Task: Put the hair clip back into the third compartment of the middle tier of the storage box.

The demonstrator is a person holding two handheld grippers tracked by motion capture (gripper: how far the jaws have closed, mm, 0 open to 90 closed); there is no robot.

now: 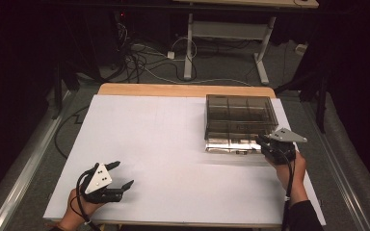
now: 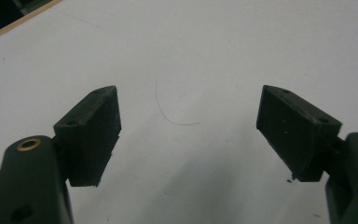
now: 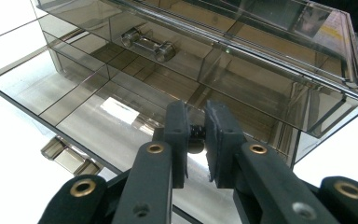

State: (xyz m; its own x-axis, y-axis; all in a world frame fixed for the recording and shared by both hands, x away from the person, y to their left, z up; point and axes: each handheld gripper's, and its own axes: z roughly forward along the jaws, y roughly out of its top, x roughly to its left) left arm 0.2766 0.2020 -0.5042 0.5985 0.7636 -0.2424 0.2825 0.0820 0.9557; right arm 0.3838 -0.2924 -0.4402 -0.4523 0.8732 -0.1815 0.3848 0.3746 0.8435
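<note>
One white table point(image 1: 173, 144) stands on grey floor point(image 1: 29, 144) among dark surroundings.

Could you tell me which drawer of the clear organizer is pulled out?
The lowest drawer, whose knob the right gripper clamps; the drawer above sits flush.

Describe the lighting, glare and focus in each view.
High view: dim, the room beyond the white table nearly black. Left gripper view: evenly lit, jaws slightly soft. Right gripper view: bright glare on the clear drawer box; right hand-held gripper sharp.
</note>
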